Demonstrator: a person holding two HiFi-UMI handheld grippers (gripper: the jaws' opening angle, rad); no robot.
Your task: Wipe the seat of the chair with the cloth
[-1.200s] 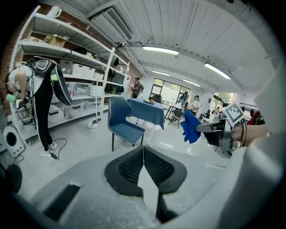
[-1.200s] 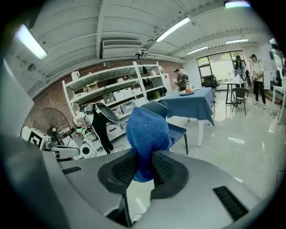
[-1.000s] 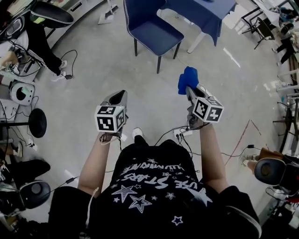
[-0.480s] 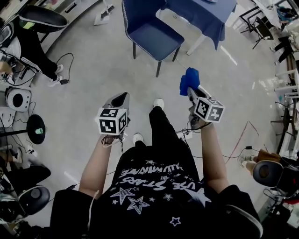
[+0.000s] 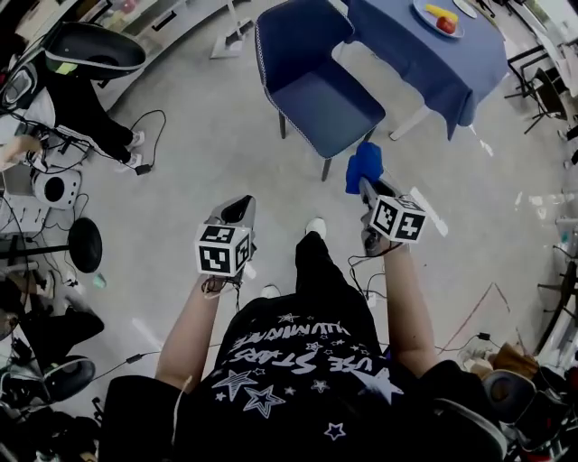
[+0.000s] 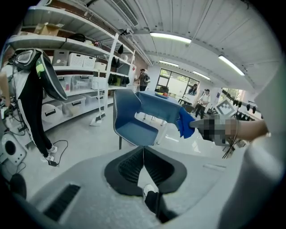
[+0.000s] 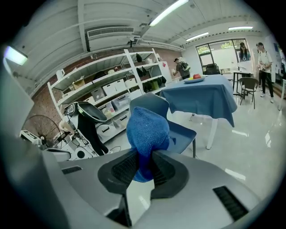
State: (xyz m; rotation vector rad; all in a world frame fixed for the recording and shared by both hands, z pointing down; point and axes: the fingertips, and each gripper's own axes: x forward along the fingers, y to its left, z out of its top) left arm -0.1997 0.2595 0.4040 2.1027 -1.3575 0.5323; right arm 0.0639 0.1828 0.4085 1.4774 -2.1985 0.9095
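The blue chair (image 5: pixel 318 88) stands on the grey floor ahead of me, its seat bare. It also shows in the left gripper view as the chair (image 6: pixel 134 127), and behind the cloth as the chair (image 7: pixel 181 129). My right gripper (image 5: pixel 363 183) is shut on a bunched blue cloth (image 5: pixel 364 164), held in the air short of the chair's near right leg. The cloth (image 7: pixel 147 132) bulges up from between the jaws of the right gripper (image 7: pixel 143 169). My left gripper (image 5: pixel 240 204) hangs lower left, and the left gripper (image 6: pixel 143 154) has its jaws closed together on nothing.
A table with a blue cover (image 5: pixel 433 54) carries a plate of fruit (image 5: pixel 440 18) just right of the chair. Cables (image 5: pixel 135 149) and black gear (image 5: pixel 86 244) lie at the left. Shelving (image 6: pixel 80 80) lines the left wall. People (image 7: pixel 263 67) stand far off.
The person has stepped forward, so the chair and table are nearer and more to the right. Both grippers keep their pose, the cloth still held in the right one.
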